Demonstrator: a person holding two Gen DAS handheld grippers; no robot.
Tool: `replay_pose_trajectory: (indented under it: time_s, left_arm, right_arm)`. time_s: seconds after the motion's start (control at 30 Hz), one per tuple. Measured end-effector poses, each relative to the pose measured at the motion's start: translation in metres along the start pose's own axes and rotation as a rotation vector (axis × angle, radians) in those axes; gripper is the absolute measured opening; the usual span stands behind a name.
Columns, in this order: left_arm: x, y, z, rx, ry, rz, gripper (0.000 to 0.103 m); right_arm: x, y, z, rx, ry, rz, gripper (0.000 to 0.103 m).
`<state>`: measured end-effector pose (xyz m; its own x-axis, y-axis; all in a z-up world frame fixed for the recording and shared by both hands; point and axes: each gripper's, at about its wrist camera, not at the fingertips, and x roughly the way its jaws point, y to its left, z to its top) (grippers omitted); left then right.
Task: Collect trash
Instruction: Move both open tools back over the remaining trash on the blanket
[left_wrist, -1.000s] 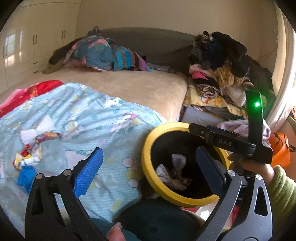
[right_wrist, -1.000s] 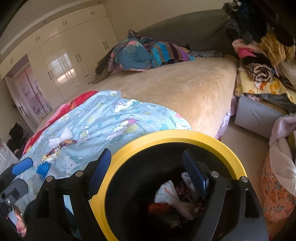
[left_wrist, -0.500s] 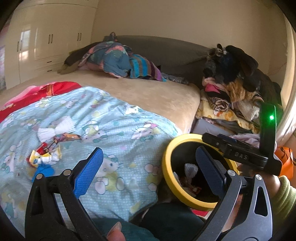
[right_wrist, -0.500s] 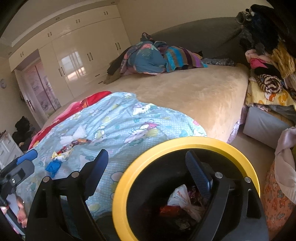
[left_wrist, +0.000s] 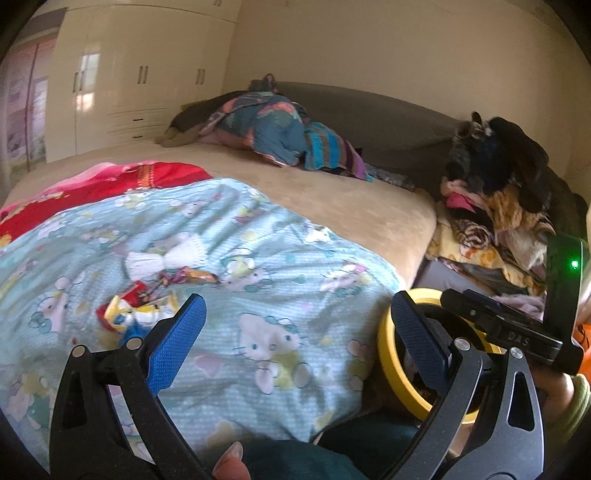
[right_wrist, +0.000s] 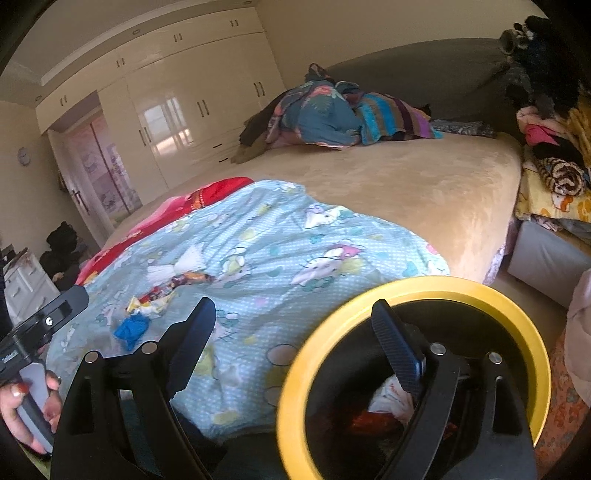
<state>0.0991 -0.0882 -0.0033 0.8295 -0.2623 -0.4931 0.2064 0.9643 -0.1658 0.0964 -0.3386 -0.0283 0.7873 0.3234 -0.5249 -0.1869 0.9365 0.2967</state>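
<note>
- The left gripper (left_wrist: 295, 343) hangs over the blue quilt (left_wrist: 229, 295), jaws wide apart, nothing between them.
- The right gripper (right_wrist: 299, 343) is held above the yellow-rimmed bin (right_wrist: 417, 291) beside the bed, jaws spread and empty too.
- Wrappers (left_wrist: 140, 306) and a white tissue (left_wrist: 162, 258) lie together on the quilt, ahead of the left gripper.
- More trash (right_wrist: 388, 402) sits in the bin's bottom.

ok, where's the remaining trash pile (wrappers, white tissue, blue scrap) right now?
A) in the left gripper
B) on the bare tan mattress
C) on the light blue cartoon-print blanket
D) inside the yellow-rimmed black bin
C: the pile of wrappers, white tissue and blue scrap lies on the light blue cartoon-print blanket; both the left gripper and the right gripper are open and empty.
</note>
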Motion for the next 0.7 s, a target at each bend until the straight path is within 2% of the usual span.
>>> replay_pose_trajectory:
  time_s: [0.7]
  left_arm:
    - [-0.022,0.090,0.002,-0.126,-0.036,0.155,0.092]
  right_arm:
    - [0.046,0.092,0.004,-0.162,0.067,0.108,0.084]
